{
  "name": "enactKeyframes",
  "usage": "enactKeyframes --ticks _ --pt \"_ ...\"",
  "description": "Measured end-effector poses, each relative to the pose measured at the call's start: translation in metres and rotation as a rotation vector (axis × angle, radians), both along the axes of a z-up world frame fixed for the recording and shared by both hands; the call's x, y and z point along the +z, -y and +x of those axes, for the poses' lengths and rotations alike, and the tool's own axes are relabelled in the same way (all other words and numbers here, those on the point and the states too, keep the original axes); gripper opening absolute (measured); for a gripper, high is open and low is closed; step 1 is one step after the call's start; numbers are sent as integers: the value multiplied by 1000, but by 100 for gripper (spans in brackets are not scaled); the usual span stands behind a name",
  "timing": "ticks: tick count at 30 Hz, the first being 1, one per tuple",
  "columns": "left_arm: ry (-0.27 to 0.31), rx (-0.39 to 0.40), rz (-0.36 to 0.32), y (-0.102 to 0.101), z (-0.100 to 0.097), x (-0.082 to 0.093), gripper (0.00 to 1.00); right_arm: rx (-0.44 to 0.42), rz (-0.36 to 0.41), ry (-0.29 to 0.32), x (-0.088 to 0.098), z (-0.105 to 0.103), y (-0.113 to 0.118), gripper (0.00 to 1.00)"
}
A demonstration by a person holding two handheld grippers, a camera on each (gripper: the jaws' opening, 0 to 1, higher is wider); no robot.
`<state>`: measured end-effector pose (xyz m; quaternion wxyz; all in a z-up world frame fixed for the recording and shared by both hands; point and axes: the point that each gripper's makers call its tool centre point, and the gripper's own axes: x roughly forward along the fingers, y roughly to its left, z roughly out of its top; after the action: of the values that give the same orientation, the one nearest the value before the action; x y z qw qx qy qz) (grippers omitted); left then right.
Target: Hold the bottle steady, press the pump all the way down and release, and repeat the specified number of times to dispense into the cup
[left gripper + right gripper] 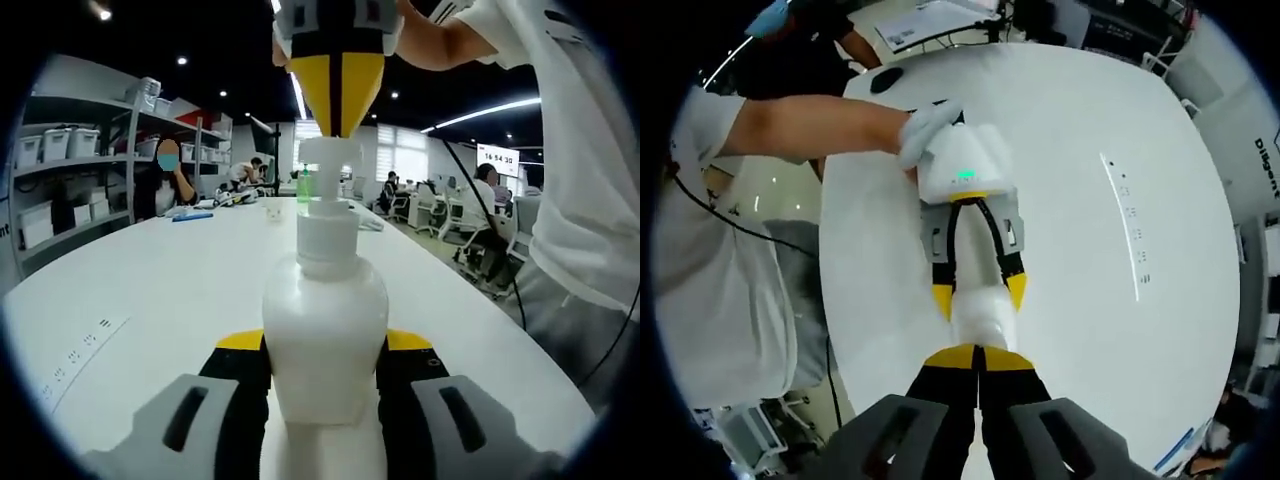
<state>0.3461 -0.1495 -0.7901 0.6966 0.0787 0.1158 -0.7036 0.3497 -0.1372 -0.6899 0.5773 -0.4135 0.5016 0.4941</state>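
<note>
If the right gripper (336, 75), its fingers pressed together and resting tip-down on the pump head (327, 152), bears off-centre, the pump could skid aside or the bottle (325, 330) could tilt out of its hold and miss the cup, which I cannot make out. The bottle is plain white, round-shouldered, with a ribbed collar and upright pump, standing on the white worktop (150, 300). It sits pinched between the yellow-tipped fingers of the left gripper (979, 292), directly beneath the right fingers.
</note>
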Motion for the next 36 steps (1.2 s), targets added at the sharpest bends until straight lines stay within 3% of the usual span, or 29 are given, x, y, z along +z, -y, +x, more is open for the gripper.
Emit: enactKeyframes --ticks 4,10,13,21,36 --pt "0 -2 5 -1 0 0 40 28 8 -5 1 -8 0 0" --pt "-4 3 4 -1 0 0 40 36 1 24 1 0 5 0" --pt "-2 2 6 -1 0 -1 40 10 5 -9 2 -7 5 0" --pt "-4 -1 8 -1 1 -1 40 24 2 5 0 3 8 0" --pt "-1 0 8 0 1 -2 40 26 -28 -1 -3 -8 6 0"
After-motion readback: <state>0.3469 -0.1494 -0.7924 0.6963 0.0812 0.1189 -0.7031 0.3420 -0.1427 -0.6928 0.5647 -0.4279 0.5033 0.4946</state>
